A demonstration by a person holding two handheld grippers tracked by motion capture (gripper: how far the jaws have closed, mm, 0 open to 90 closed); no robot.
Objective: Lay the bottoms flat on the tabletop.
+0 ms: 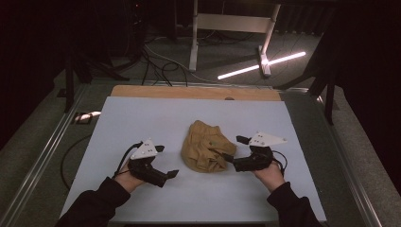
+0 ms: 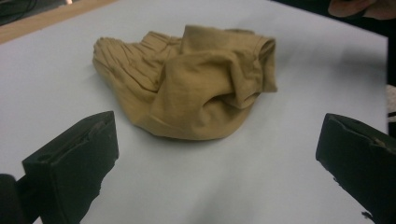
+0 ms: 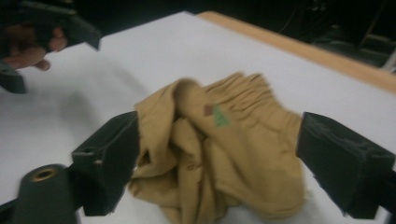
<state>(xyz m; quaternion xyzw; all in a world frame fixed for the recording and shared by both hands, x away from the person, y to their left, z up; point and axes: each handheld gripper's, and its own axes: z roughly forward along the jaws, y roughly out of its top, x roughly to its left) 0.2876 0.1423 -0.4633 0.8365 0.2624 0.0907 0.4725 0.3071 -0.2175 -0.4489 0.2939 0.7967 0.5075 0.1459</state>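
A crumpled tan garment (image 1: 204,146) lies in a heap near the middle of the white table cover (image 1: 142,118). To its left my left gripper (image 1: 167,161) stands open, a short way from the cloth. In the left gripper view the garment (image 2: 196,84) rests just beyond the left gripper (image 2: 217,161), whose jaws are spread wide on bare cover. My right gripper (image 1: 235,148) is open at the heap's right edge. In the right gripper view the garment (image 3: 233,116), with a small green tag, bulges between the spread jaws of the right gripper (image 3: 225,163).
A wooden table edge (image 1: 189,92) runs along the far side of the cover. Beyond it are a white frame (image 1: 231,23), cables (image 1: 161,66) and a lit strip (image 1: 262,65) on the floor. The other hand (image 3: 32,42) shows at the upper left of the right gripper view.
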